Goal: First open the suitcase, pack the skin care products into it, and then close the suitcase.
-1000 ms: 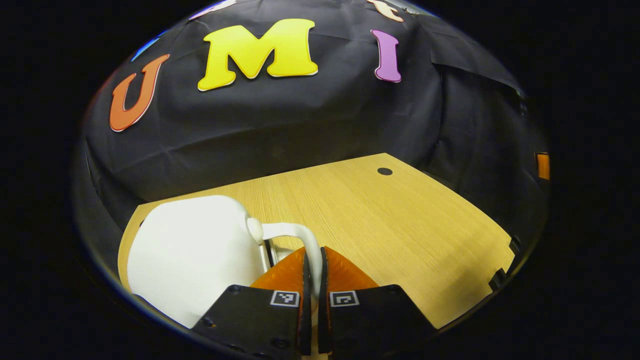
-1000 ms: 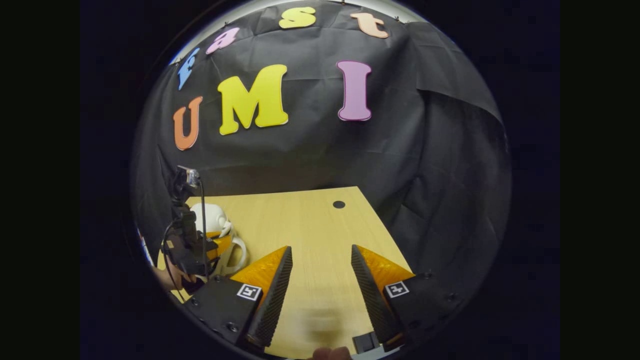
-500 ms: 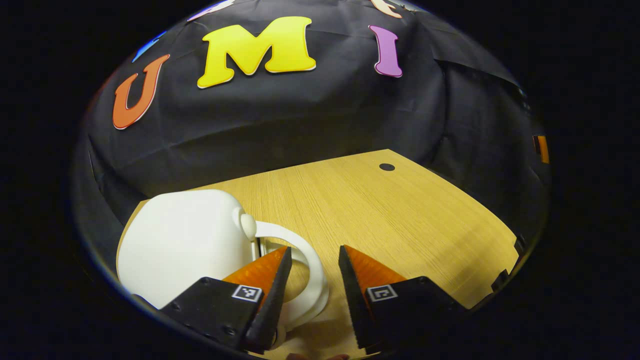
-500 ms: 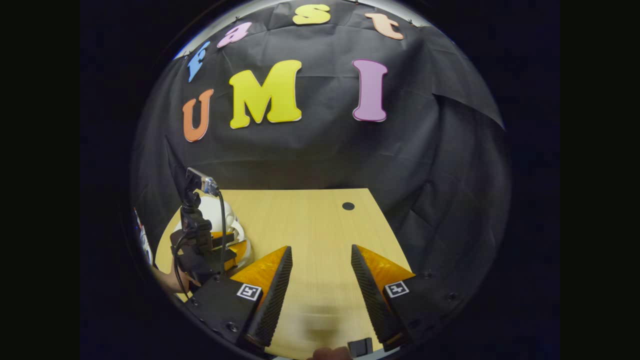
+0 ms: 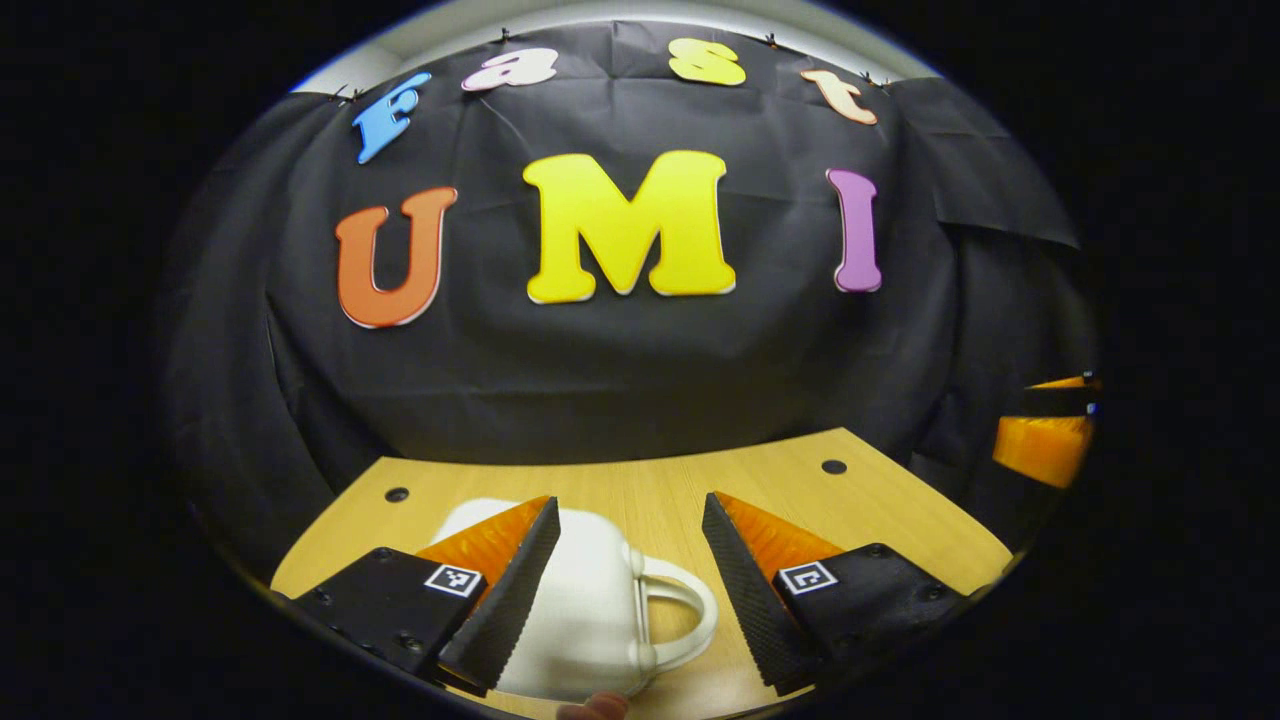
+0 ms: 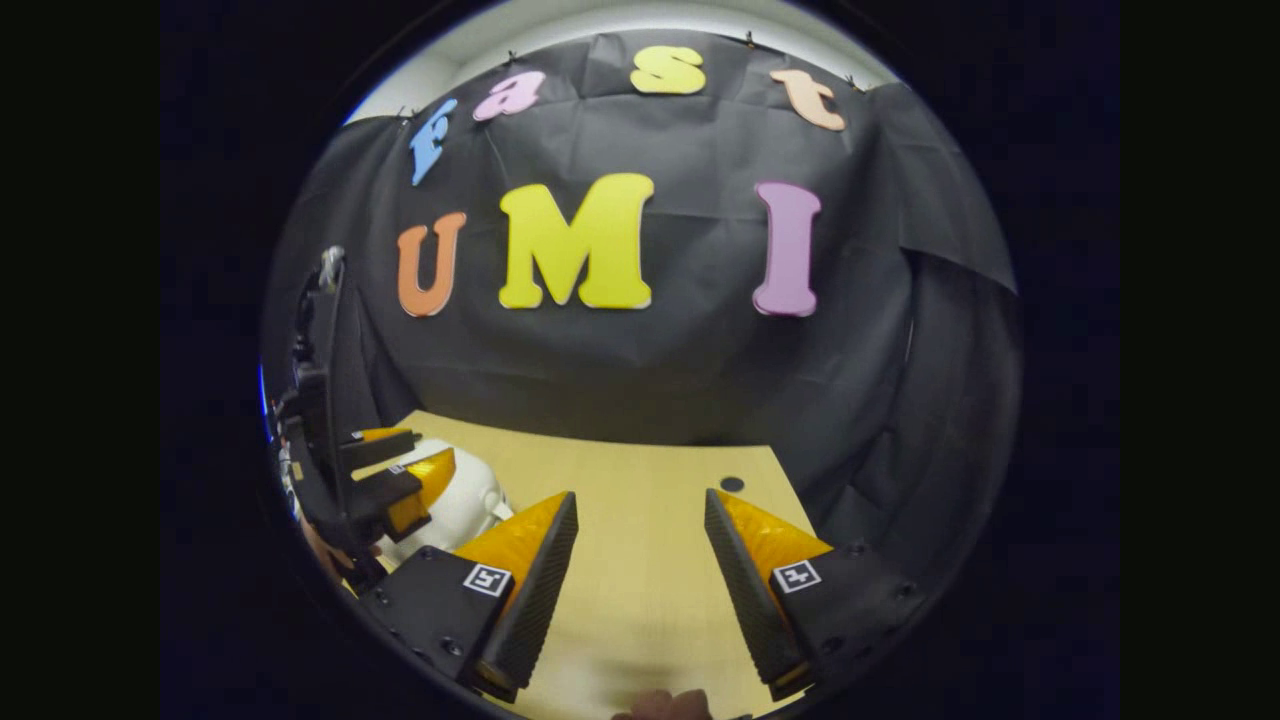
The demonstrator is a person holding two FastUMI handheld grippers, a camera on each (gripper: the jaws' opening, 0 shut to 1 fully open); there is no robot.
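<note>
The worktop was the largest thing in sight, a pale wood surface running back to the black cloth wall. Taking the white suitcase as the landmark: it sat closed at the near left part of the worktop, a small rounded white shell with its looped handle at its right side in the left gripper view. In the right gripper view the suitcase lay at the far left, partly behind the other tool.

The left tongs stood wide open just above and behind the suitcase, touching nothing; the left finger crossed in front of the shell, and the handle lay in the gap between the fingers, closer to the right one. The shell's long axis seemed to run left to right across the fingers. The right tongs were also spread open and empty, over bare wood well to the right of the suitcase. The left tongs were plainly the nearer pair. No skin care products could be seen, and with the shell shut, the task looked finished.
</note>
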